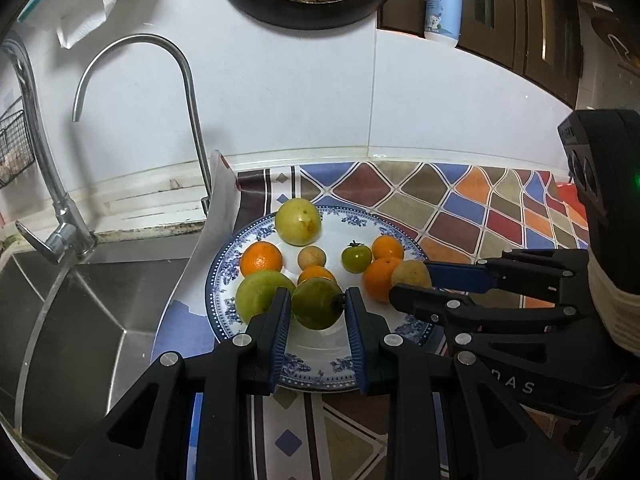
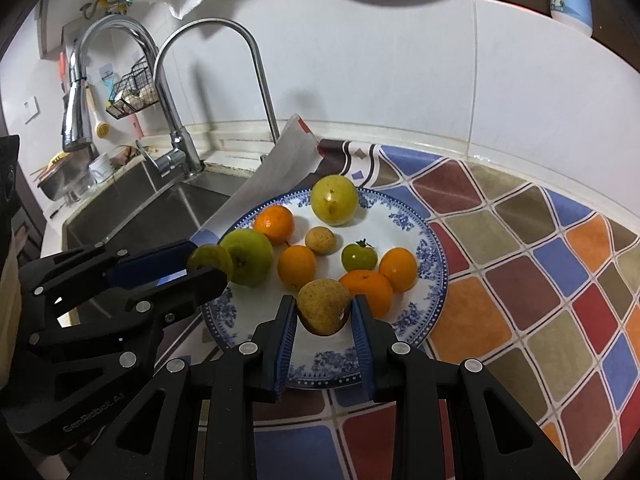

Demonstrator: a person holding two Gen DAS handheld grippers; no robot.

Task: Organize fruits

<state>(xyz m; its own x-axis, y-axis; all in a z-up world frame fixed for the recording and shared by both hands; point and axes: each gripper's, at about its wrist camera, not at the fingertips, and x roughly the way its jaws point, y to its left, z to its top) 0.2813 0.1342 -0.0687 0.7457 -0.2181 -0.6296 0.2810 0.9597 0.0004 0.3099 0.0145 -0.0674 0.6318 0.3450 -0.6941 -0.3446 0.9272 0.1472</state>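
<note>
Left tongs (image 1: 318, 312) clamped on green fruit (image 1: 316, 302), right tongs (image 2: 325, 316) clamped on tan fruit (image 2: 324, 306), both over near part of plate (image 2: 434, 248).

Beyond tips: seven fruits already on plate. None visible loose on table (image 2: 520, 280). Judgement: nearly done, these two left to set down.

Writing: "GenRobot.AI" on left tongs body, seen from right wrist; bottle (image 1: 443, 6) label unreadable.

My left wrist camera looks down along its fingers, close over the plate (image 1: 224, 276), sink at left; my right one does likewise from the plate's (image 2: 432, 256) other side. Both share plate, fruit and tap (image 1: 188, 92)
</note>
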